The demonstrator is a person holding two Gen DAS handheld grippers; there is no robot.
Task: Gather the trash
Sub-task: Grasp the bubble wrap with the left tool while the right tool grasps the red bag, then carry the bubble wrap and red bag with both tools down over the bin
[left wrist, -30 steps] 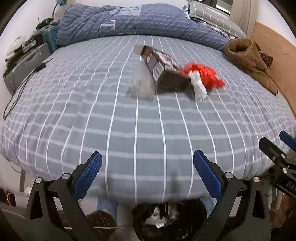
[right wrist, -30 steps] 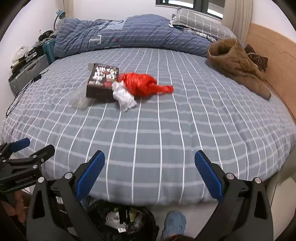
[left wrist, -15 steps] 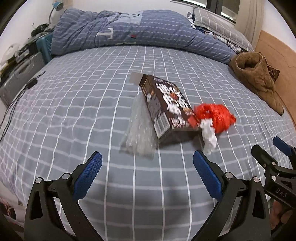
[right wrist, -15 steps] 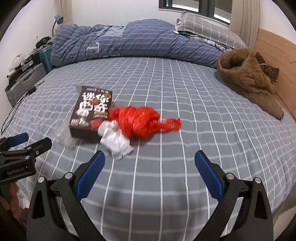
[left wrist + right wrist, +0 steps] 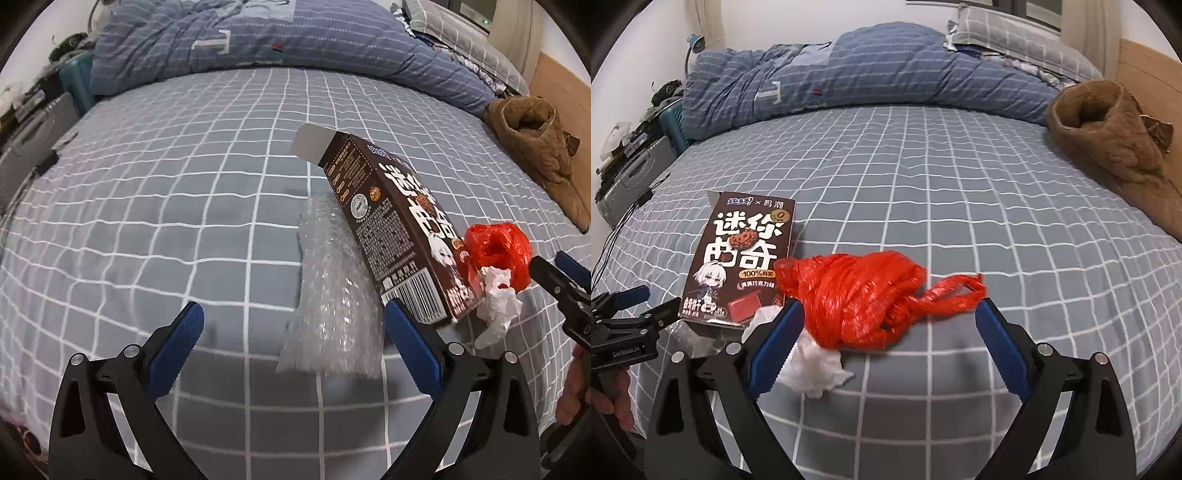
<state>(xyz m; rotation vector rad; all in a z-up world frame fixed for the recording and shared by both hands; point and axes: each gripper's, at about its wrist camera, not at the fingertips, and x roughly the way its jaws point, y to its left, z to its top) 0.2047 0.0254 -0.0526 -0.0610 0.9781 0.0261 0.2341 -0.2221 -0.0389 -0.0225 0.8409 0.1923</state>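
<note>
Trash lies on the grey checked bed sheet [image 5: 147,221]. A clear bubble-wrap bag [image 5: 332,295] lies between the fingers of my open left gripper [image 5: 293,339], near its right finger. A brown cookie box [image 5: 395,229] leans against it; the box also shows in the right wrist view [image 5: 742,258]. A red plastic bag [image 5: 864,299] lies between the fingers of my open right gripper [image 5: 888,339], and it shows in the left wrist view [image 5: 498,251] too. A crumpled white tissue [image 5: 816,369] lies by the right gripper's left finger.
A rolled blue duvet [image 5: 868,81] and a pillow [image 5: 1015,44] lie at the back of the bed. A brown fleece garment [image 5: 1115,147] lies at the right by the wooden headboard [image 5: 1145,66]. A suitcase [image 5: 631,177] stands left of the bed.
Both grippers have moved forward over the bed from its edge, past the bin on the floor. The bubble-wrap bag now sits between the left fingers, the red bag between the right ones.
</note>
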